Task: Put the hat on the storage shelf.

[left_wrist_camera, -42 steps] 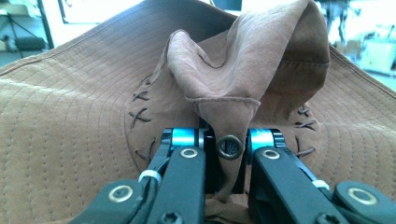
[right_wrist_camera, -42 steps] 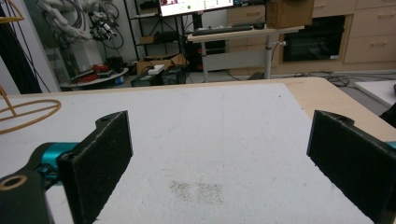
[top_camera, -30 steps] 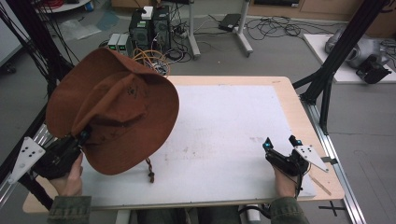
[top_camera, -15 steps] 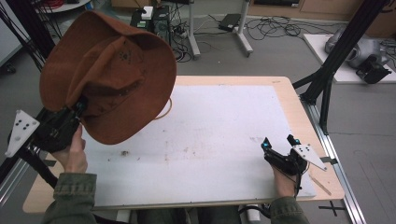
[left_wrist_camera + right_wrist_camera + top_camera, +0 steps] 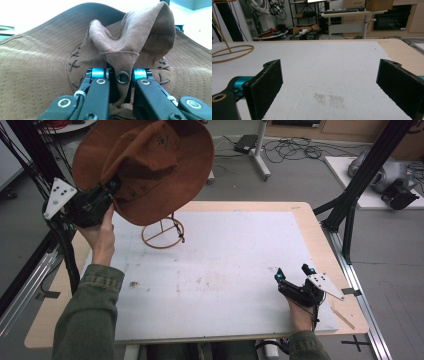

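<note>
Nearest the person, well to the right of the wire stand (image 5: 162,233), the right gripper (image 5: 294,275) rests on the white mat (image 5: 225,270) with its jaws spread wide and nothing between them. The mat lies on the wooden table (image 5: 320,240). Farther off, the stand's ring base sits on the mat near its far left corner. Above and just left of the stand, the left gripper (image 5: 107,190) pinches a fold of the brown hat (image 5: 150,165), its jaws pressed together on the suede beside a metal eyelet (image 5: 123,77). The hat hangs tilted in the air over the stand, clear of the mat.
</note>
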{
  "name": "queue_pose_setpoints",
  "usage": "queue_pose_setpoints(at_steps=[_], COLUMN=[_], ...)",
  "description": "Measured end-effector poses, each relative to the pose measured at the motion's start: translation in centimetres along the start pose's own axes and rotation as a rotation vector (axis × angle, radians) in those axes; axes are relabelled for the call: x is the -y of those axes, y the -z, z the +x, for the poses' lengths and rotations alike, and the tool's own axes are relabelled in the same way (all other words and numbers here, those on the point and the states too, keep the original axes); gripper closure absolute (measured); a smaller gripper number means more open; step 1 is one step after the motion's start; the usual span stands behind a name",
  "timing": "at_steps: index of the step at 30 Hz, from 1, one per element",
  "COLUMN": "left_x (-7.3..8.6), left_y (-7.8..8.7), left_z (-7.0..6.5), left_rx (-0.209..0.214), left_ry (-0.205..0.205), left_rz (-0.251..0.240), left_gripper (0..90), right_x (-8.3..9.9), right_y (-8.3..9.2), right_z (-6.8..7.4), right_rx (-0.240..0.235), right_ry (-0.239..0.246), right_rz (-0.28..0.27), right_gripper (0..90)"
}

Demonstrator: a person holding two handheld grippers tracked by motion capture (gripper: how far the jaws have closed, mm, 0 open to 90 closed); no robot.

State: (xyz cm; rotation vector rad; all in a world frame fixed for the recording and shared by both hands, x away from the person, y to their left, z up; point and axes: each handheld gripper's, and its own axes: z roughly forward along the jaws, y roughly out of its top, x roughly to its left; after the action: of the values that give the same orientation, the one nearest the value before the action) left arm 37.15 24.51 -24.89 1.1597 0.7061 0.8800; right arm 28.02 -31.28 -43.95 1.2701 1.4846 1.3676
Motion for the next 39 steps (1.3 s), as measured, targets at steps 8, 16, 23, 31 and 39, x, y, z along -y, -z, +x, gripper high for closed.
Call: queue_pose_setpoints(at_steps=[8, 16, 23, 31, 39], left_x=[-0.1, 1.3, 3.0, 5.2, 5.6], left_y=[-3.0, -4.2, -5.2, -4.8, -4.4], left_z=[0.7, 0.8, 0.4, 1.4, 1.4], left_rx=[0.002, 0.003, -0.005, -0.069, -0.084], left_ry=[0.004, -0.019, -0.039, -0.006, -0.019], left_rz=[0.042, 0.129, 0.190, 0.253, 0.270], left_gripper=[88.1, 88.0, 87.9, 87.8, 86.6], right_x=[0.1, 0.1, 0.0, -0.1, -0.1], right_y=[-0.2, -0.1, 0.0, 0.3, 0.2], right_z=[0.1, 0.0, 0.1, 0.1, 0.2], right_rx=[-0.017, -0.021, -0.031, -0.033, -0.033], right_ry=[0.003, -0.004, -0.003, -0.003, 0.001], right_rz=[0.007, 0.007, 0.004, -0.008, -0.008], right_gripper=[6.0, 6.0, 6.1, 6.1, 6.1])
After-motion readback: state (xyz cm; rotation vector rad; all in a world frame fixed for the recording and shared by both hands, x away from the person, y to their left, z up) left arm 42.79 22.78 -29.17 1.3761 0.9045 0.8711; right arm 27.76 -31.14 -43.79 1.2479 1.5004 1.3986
